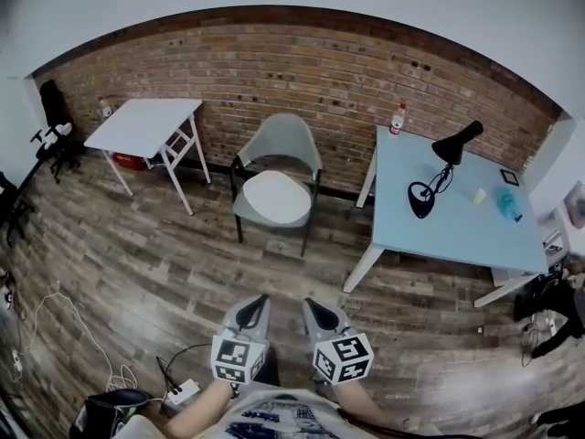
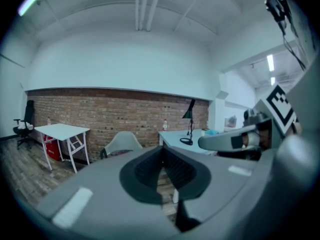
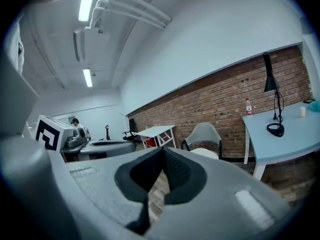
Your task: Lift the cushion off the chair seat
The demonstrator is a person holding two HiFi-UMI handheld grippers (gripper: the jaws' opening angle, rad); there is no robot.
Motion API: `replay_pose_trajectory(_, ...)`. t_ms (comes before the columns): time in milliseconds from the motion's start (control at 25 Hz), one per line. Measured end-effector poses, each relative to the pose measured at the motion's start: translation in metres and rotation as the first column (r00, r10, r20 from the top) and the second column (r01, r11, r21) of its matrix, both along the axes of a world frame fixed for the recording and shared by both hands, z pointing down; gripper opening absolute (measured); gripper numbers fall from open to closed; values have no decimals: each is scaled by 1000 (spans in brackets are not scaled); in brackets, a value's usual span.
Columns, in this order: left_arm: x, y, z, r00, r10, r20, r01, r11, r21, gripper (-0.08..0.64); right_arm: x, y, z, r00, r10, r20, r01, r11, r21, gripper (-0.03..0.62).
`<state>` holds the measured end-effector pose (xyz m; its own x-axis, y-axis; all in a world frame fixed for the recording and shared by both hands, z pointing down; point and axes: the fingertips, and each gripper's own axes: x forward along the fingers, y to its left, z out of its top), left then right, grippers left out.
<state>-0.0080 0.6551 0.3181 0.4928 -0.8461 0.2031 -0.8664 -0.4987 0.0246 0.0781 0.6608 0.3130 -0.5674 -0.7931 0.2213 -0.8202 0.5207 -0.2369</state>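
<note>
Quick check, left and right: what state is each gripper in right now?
Left gripper: closed, holding nothing.
Right gripper: closed, holding nothing.

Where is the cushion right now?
Head view, centre: the cushion lies on the grey chair seat, between the white table and the blue table.

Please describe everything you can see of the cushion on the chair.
The cushion is white, rounded and flat, with a smooth, plain top; its material cannot be told. It lies level on the seat of the grey chair, covering most of it, in front of the backrest. Only the seat touches it. The chair stands before the brick wall.
</note>
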Motion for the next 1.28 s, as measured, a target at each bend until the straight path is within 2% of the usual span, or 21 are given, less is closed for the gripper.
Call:
replay_pose_trajectory(200, -26, -83, -6, 1000, 16, -25, -16, 1000, 5, -9, -22, -75, -1, 1000, 24, -20, -24, 1000, -11, -2)
replay_pose_trajectory(560, -106, -226, -11, 996, -8, -88, 5, 1000, -26, -9, -87, -214, -3, 996, 63, -56, -65, 997, -35, -2)
replay_pose_trajectory(800, -152, -304, -10, 998, -13, -66, 11, 999, -37, -9, -117, -294, -8, 994, 97, -57, -99, 995, -26, -2)
replay_pose_trajectory(1040, -167, -353, -7, 998, -7, -66, 4, 999, -41, -9, -125, -340, -9, 989, 124, -78, -126, 992, -26, -2)
replay_pose_trajectory(1280, -163, -396, -2, 998, -4, -55, 1, 999, -47, -8, -107, -384, -9, 983, 160, -89, -162, 987, -16, -2)
